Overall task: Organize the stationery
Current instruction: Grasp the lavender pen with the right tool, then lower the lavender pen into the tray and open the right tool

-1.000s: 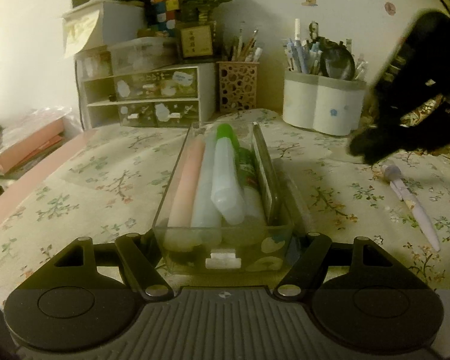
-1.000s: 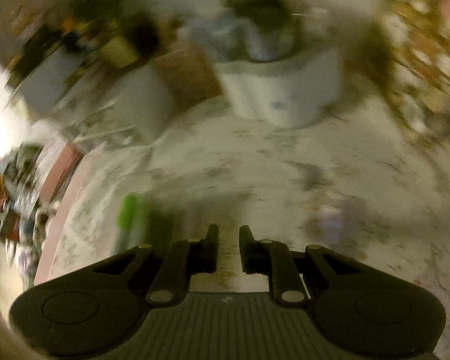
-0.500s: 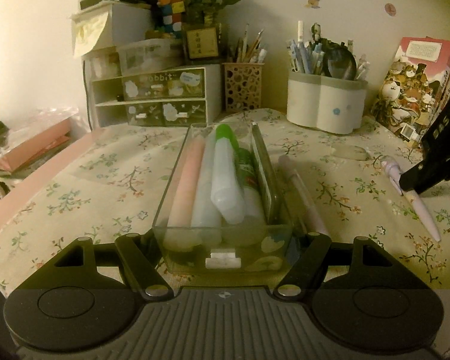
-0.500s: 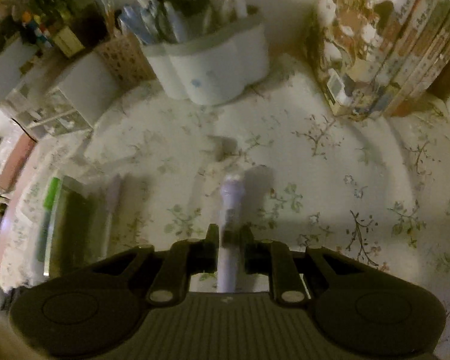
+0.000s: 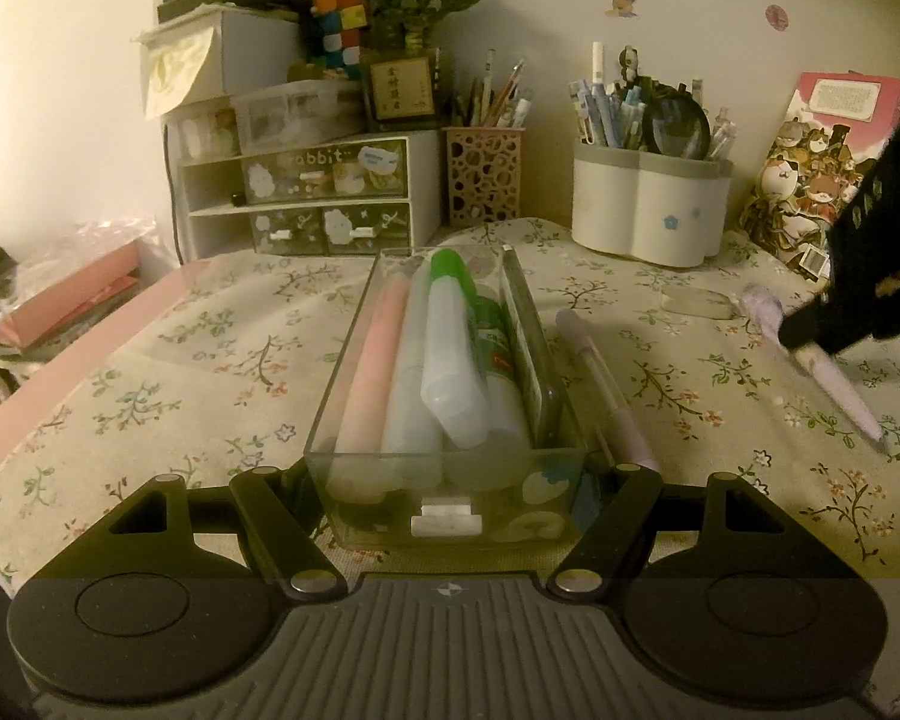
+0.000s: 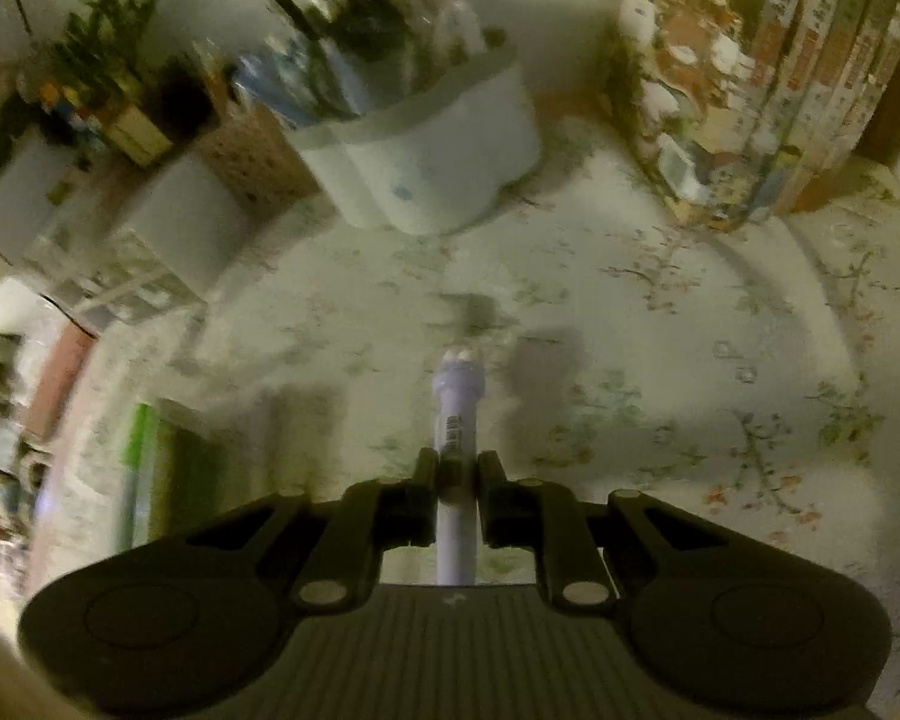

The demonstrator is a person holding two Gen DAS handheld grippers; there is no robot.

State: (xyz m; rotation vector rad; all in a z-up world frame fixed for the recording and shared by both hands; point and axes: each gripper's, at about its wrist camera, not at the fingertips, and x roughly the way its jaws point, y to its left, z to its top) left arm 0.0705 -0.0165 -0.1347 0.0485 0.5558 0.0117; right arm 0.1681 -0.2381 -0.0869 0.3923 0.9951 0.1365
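A clear plastic drawer tray holds a pink tube, white tubes and a green-capped glue stick. My left gripper is shut on the tray's near end. A lilac pen lies on the cloth just right of the tray. My right gripper is shut on a second lilac pen, which points away from me. In the left wrist view that pen slants down at the right with the black right gripper over it.
A white pen holder full of pens, a perforated pen cup and a small drawer unit stand at the back. Books stand at the right. An eraser lies near the holder. Floral cloth covers the table.
My right gripper swung over to the lilac pen on the right and has closed on it. The left gripper and tray have not moved.
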